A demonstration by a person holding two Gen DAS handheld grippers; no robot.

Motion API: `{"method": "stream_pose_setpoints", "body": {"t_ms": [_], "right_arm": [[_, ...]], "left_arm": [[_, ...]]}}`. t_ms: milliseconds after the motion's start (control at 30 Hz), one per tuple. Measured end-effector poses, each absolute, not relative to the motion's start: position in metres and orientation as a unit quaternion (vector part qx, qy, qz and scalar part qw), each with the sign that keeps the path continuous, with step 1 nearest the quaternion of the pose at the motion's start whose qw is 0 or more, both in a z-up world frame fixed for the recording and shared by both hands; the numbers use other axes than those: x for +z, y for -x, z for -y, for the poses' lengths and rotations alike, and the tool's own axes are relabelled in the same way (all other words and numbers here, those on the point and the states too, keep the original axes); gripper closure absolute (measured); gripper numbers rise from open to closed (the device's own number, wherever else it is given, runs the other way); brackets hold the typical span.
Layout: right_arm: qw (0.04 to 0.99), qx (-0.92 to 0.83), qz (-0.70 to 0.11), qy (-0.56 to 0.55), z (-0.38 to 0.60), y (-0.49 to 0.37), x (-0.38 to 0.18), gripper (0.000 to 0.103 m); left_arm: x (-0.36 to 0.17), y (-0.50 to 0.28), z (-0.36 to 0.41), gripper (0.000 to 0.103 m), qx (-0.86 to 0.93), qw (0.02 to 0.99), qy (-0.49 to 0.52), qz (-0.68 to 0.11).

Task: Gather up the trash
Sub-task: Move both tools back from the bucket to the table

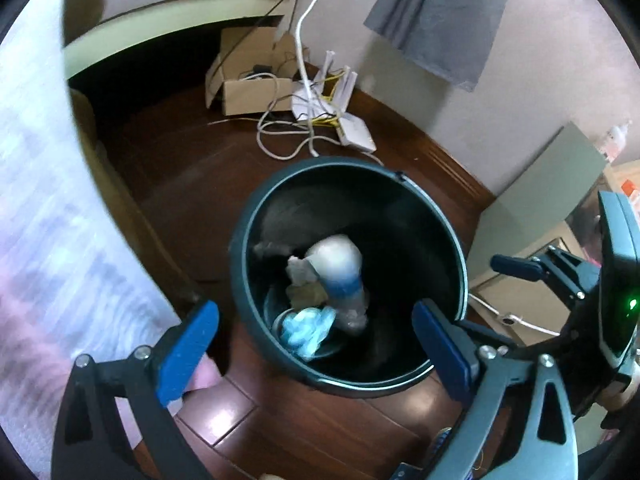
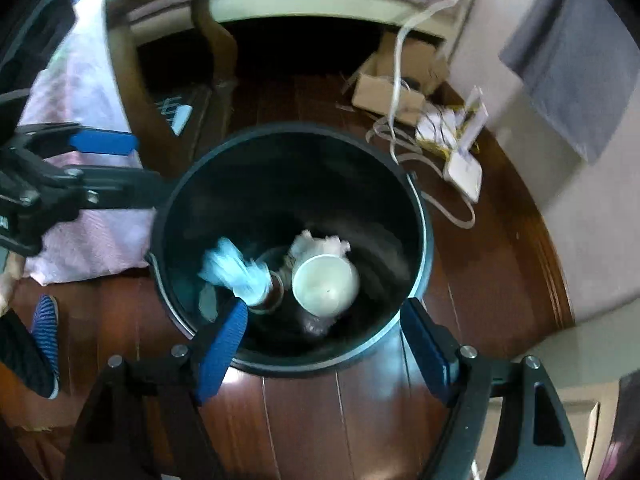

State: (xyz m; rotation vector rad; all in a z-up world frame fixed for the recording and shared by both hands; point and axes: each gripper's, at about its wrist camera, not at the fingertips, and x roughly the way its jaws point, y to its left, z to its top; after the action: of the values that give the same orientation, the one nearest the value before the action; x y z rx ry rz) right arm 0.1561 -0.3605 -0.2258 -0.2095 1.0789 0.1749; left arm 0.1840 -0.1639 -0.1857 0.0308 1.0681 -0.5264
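Both claws, left claw (image 1: 316, 344) and right claw (image 2: 324, 344), gape wide and empty above the black bin (image 1: 460, 256). A blurred paper cup (image 2: 325, 289) and pale blue wrapper (image 2: 236, 272) lie below them. Dipping lower could knock the rim and tip the bin.

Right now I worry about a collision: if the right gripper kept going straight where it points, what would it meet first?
Probably the white cup inside the dark bin; the open right gripper points into its mouth, though depth is unclear.

Both wrist views show strong fisheye curvature, with straight edges bowed and black vignetting in the corners. Soft daylight leaves pale glare patches on the wooden floor (image 1: 224, 416), while the inside of the bin (image 2: 420, 216) and the space under the bed (image 2: 296, 40) stay dark. Motion blur smears the crumpled blue trash (image 2: 236, 272) and the periphery.
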Motion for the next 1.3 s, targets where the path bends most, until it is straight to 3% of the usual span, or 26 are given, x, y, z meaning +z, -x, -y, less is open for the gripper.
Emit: {"method": "stream_pose_setpoints", "body": {"t_ms": [233, 333, 600, 900, 1300], "right_arm": [[0.85, 0.062, -0.52, 0.057, 0.368, -0.161, -0.218, 0.021], [0.855, 0.049, -0.515, 0.045, 0.371, -0.155, -0.206, 0.012], [0.878, -0.007, -0.478, 0.029, 0.366, -0.135, -0.157, 0.0], [0.908, -0.002, -0.419, 0.015, 0.321, -0.114, -0.098, 0.0], [0.926, 0.085, -0.365, 0.048, 0.185, -0.134, -0.037, 0.0]], "left_arm": [[-0.174, -0.175, 0.159, 0.003, -0.236, 0.837, -0.024, -0.492], [-0.167, -0.173, 0.157, 0.003, -0.234, 0.842, -0.025, -0.486], [-0.128, -0.149, 0.14, 0.001, -0.218, 0.863, -0.019, -0.456], [-0.072, -0.12, 0.083, 0.001, -0.173, 0.897, 0.0, -0.406], [-0.026, -0.1, -0.039, 0.001, -0.076, 0.933, 0.038, -0.35]]}}
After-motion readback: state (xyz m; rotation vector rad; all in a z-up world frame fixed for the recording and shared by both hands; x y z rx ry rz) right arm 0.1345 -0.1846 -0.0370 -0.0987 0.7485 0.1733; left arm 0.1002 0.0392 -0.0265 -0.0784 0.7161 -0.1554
